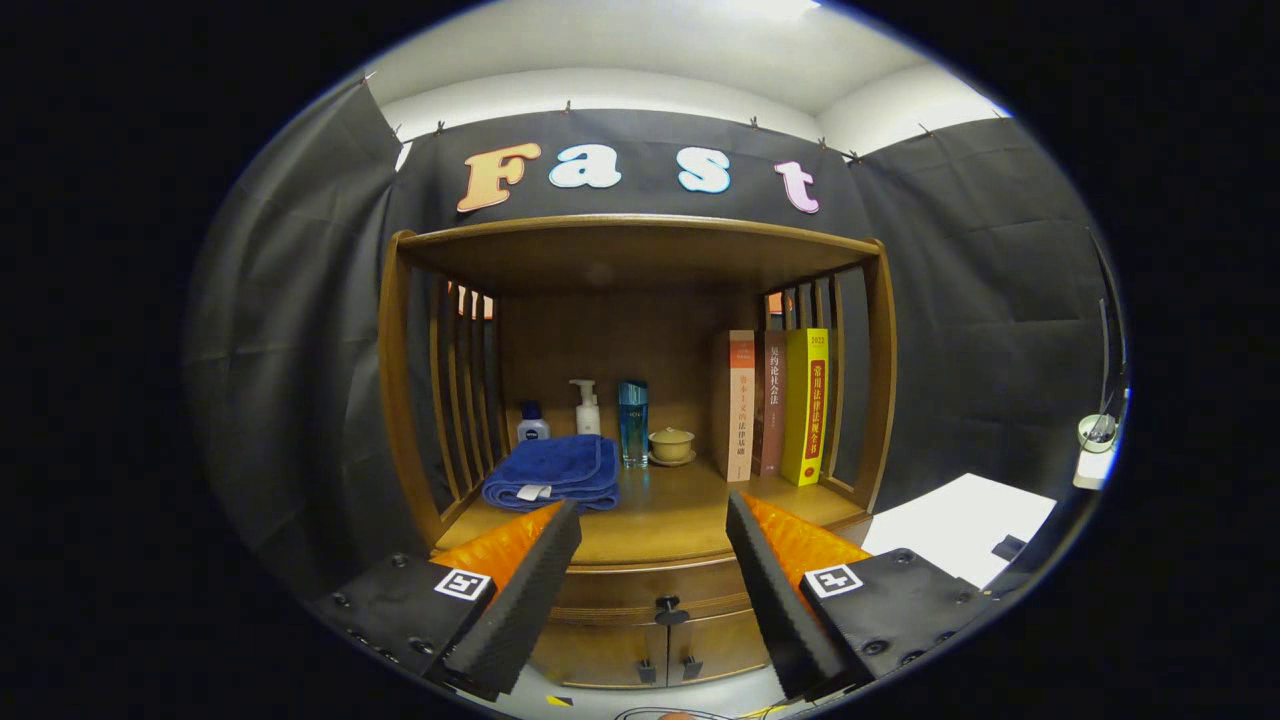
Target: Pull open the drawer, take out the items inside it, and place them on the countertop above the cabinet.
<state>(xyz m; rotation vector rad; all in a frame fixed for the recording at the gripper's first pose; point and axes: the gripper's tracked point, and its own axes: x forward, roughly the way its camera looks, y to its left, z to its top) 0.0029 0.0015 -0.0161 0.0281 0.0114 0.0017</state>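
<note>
fingers [655,520] spread apart, empty; drawer [655,590] w/ knob [667,605] shut, between & just beyond them.

Staged home booth: wooden cabinet [640,560], books [775,405], toiletries, black cloth walls.

A folded blue towel [553,471] lies at nine o'clock; behind it stand a small bottle [532,422], pump bottle [586,408] and blue bottle [632,422]. A lidded cup [671,445] sits centre; three books [778,405] stand at three o'clock.
</note>
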